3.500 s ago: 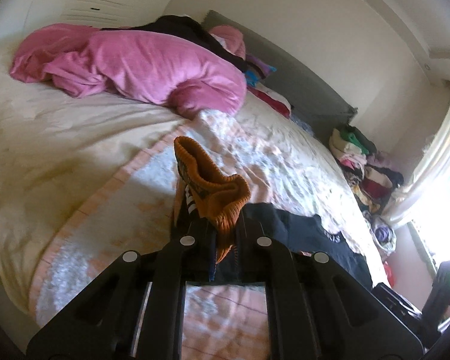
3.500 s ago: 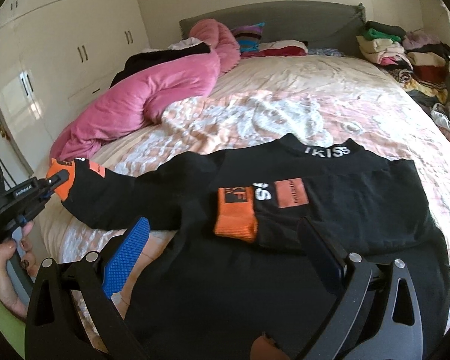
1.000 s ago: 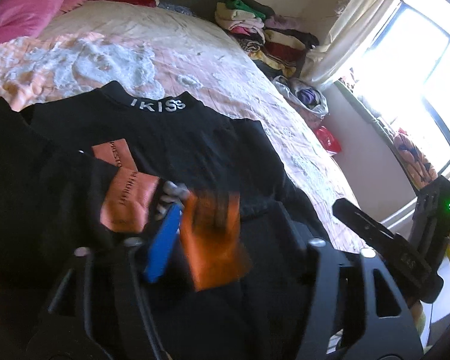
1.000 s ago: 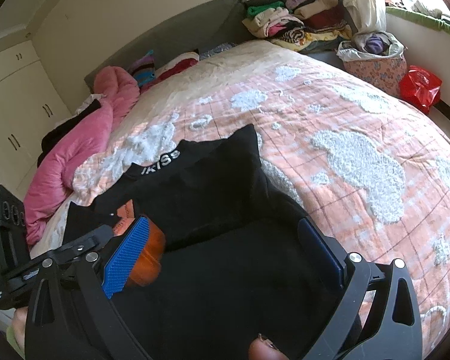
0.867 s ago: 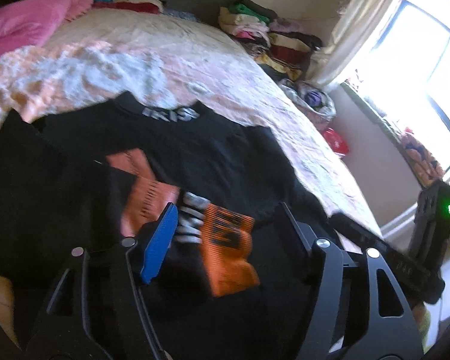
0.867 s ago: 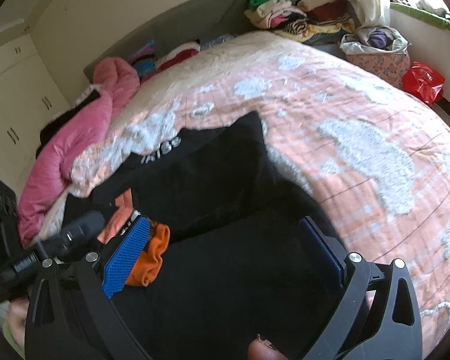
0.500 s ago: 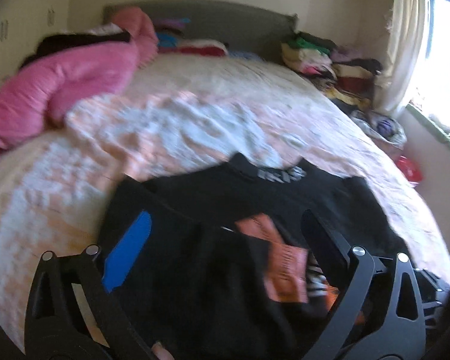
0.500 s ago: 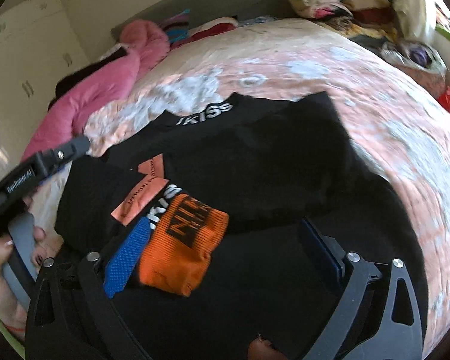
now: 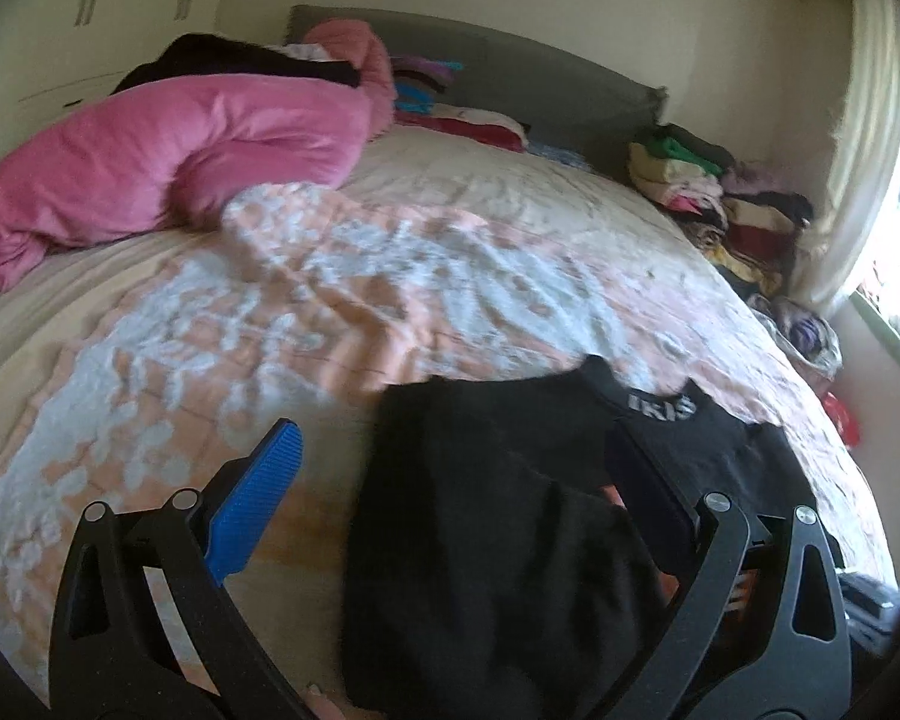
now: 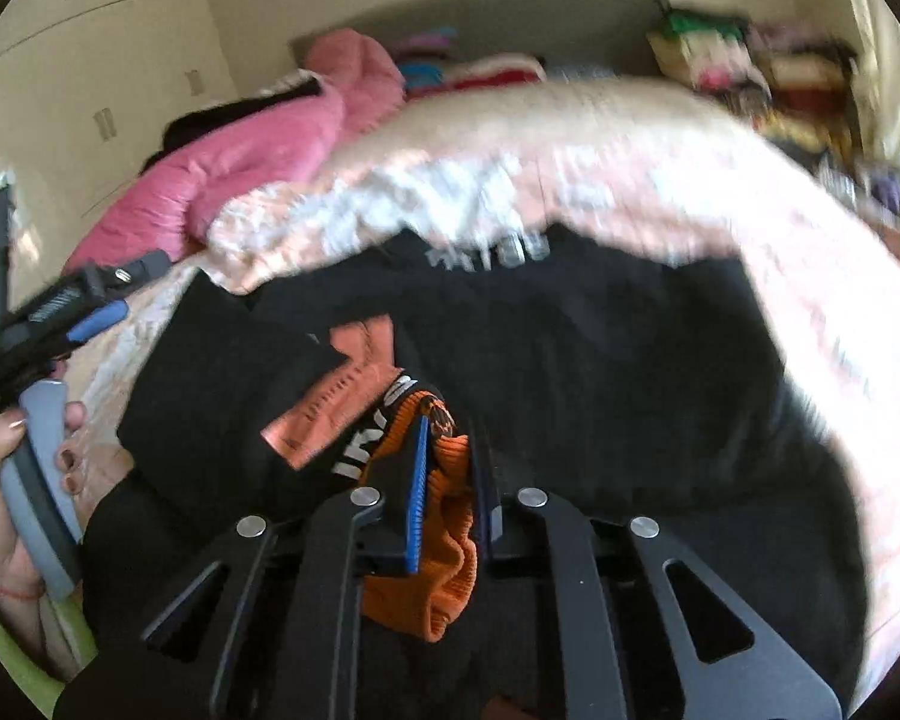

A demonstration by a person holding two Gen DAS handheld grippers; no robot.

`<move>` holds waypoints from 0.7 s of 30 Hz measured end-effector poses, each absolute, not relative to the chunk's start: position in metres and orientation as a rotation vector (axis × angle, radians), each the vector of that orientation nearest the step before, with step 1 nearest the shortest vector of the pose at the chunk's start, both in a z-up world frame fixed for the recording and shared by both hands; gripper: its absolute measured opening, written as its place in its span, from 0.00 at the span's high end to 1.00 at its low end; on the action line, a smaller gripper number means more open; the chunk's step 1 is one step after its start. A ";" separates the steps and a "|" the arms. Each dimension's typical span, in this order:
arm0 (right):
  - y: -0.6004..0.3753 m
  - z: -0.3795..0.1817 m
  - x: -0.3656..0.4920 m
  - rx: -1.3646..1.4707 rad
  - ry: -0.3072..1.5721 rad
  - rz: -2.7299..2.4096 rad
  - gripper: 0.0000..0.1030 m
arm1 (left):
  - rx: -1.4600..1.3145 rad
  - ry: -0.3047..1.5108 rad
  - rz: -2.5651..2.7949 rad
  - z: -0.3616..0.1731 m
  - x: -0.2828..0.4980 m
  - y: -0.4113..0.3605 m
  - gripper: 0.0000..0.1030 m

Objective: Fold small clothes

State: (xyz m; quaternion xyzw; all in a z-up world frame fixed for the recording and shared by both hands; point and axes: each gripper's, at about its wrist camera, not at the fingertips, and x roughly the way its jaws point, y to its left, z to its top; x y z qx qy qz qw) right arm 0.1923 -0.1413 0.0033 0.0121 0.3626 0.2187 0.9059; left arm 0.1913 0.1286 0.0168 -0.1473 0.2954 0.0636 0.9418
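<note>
The right tool [image 10: 450, 438] is pinching the orange cuff [image 10: 444, 546] of the black sweater [image 10: 600, 372], which is lying spread on the bed [image 10: 570, 138] right in front of it. The left tool [image 9: 450, 480] is sitting spread wide with nothing in it, the sweater's folded edge just ahead between its fingers. A pink duvet [image 9: 168, 150] is lying far beyond, to its left.

The left claw [image 9: 450, 468] is spread wide, its blue-padded finger well apart from the black one, with nothing between them. The right claw [image 10: 450, 450] is closed tight, both fingers pinching an orange cuff [image 10: 444, 546] that bulges out behind them. The person's left hand [image 10: 12, 480] wraps the left claw's grey handle, nails painted dark.
</note>
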 end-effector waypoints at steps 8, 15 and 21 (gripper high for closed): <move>-0.142 0.064 0.204 -0.081 0.606 0.452 0.89 | -0.361 0.603 0.163 0.012 0.189 0.148 0.09; -0.168 0.080 0.220 -0.173 0.544 0.330 0.89 | -0.356 0.610 0.143 0.011 0.190 0.144 0.09; -0.183 0.052 0.228 -0.155 0.607 0.284 0.89 | -0.329 0.634 0.064 0.008 0.194 0.123 0.09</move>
